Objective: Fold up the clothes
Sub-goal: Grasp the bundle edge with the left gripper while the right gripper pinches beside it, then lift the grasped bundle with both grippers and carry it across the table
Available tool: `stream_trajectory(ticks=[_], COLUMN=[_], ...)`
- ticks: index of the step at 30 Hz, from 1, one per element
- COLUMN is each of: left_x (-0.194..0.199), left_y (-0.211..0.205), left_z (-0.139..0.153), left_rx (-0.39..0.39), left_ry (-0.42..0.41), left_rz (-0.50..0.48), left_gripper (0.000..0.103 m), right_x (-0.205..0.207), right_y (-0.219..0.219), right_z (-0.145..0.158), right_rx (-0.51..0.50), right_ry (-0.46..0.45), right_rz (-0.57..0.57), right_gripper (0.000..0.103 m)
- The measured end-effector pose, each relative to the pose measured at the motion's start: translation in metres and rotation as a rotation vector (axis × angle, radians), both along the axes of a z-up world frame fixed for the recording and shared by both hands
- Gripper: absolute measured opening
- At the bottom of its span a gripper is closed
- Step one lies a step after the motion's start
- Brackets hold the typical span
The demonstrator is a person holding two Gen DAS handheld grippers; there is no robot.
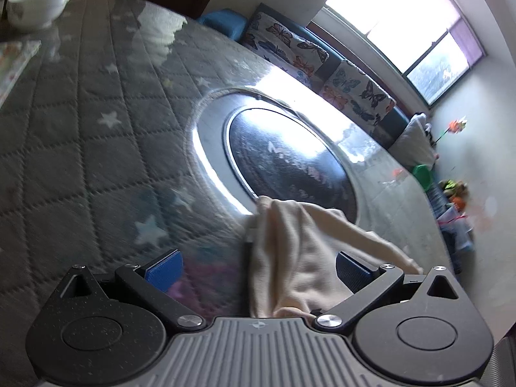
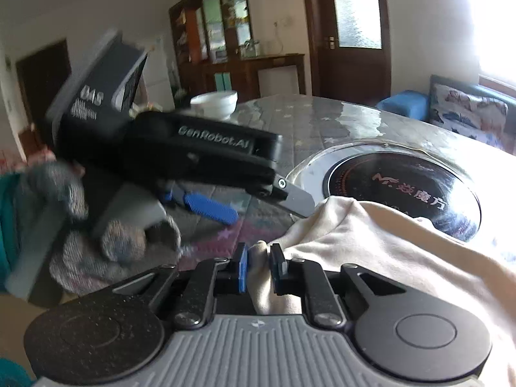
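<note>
Cream garment (image 2: 371, 258) lies bunched on the table's (image 1: 80, 129) near edge, partly covering the round black cooktop (image 2: 403, 187) set into it. My right gripper (image 2: 259, 266) is clamped on a fold of the cloth. My left gripper (image 1: 258, 267) stands wide open, cloth draped between its blue pads (image 1: 164, 267), unpinched. Farther off, a white bowl (image 2: 214, 103) sits at the far edge.

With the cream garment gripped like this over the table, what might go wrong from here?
1. The right gripper pinches only a narrow fold of the cream garment, so it may slip out when pulled.
2. The left gripper is open with cloth loose between its jaws; closing now might catch a bunched layer.
3. The white bowl sits near the table edge.
</note>
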State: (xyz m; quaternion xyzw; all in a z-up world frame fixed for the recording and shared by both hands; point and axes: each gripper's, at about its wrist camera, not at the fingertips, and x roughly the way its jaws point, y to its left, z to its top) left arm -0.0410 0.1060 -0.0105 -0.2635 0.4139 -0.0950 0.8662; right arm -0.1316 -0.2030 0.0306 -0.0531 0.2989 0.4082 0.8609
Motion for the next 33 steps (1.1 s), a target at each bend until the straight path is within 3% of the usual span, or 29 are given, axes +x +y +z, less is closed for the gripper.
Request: stream_trajectory(ticks=[7,11,19,25,27,29,33], left_x=[0.009,0.013,0.03,0.035,0.036,0.036,0.034], left_y=[-0.006,-0.009,-0.023,-0.028,-0.028,-0.028,-0.026], left_z=[-0.001,-0.003,-0.01,-0.013,-0.017,-0.02,-0.022], left_rx=[-0.06,-0.135,-0.257,-0.26,-0.263,-0.266,-0.258], left_ry=[0.016,0.032,0.063,0.074,0.087,0.095,0.096], left_rz=[-0.008,-0.035,-0.106,-0.132,-0.133,-0.139,-0.128], left_gripper=[0.102,0.102,0.093,0.069,0.045,0.035,0.024], right_x=[0.011,0.02,0.028,0.027,0.027,0.027,0.022], right_y=[-0.025,-0.04,-0.046,-0.043,-0.043,-0.042,-0.044], right_z=[0.01,0.014,0.009,0.003,0.001,-0.001,-0.002], right_rx=[0.122,0.198,0.224,0.229,0.228,0.221,0.205], right_ry=[0.042,0.066,0.056,0.057,0.058,0.059,0.048], right_rz=[-0.026,-0.045,-0.038,-0.018,-0.014,-0.006,-0.014], right_gripper=[0.01,0.01,0.01,0.01,0.01,0.01,0.018])
